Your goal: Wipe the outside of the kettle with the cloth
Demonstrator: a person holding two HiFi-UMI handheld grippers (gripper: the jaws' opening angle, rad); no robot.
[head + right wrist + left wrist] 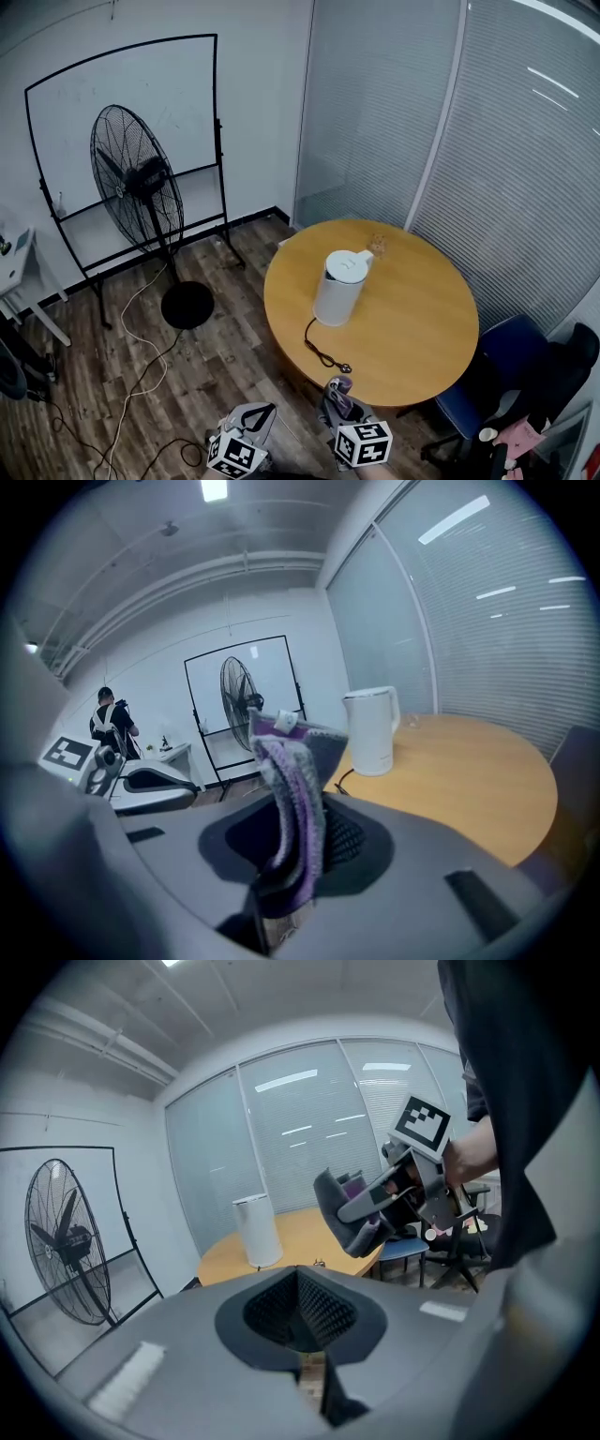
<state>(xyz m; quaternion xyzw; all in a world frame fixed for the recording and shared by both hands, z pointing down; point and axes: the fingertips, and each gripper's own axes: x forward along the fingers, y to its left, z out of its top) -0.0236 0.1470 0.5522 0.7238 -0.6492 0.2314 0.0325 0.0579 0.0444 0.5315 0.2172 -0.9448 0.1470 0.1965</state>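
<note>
Closest in, at 6 o'clock of the head view, sit the two hand-held grippers, each with its marker cube. The left gripper [255, 414] has its jaws pressed together with nothing between them, and its own view shows the ribbed pads meeting on empty air [300, 1314]. The right gripper [337, 392] is clamped on a grey and purple cloth [292, 789], which stands up out of the jaws in a folded bunch with a small white tag at its top. Both grippers hang short of the round wooden table [422, 319], just off its edge at 7 o'clock.

The white kettle [339, 286] stands upright on the table, left of the tabletop's centre, lid closed, well apart from both grippers. Its black power cord [323, 349] trails from the base toward 6 o'clock and ends on the tabletop. A small clear glass [378, 245] sits at 1 o'clock from the kettle.

Off the table at 9 o'clock stands a large black pedestal fan [136, 183] before a whiteboard [122, 94]. A blue chair [497, 361] is tucked in at 4 o'clock.
</note>
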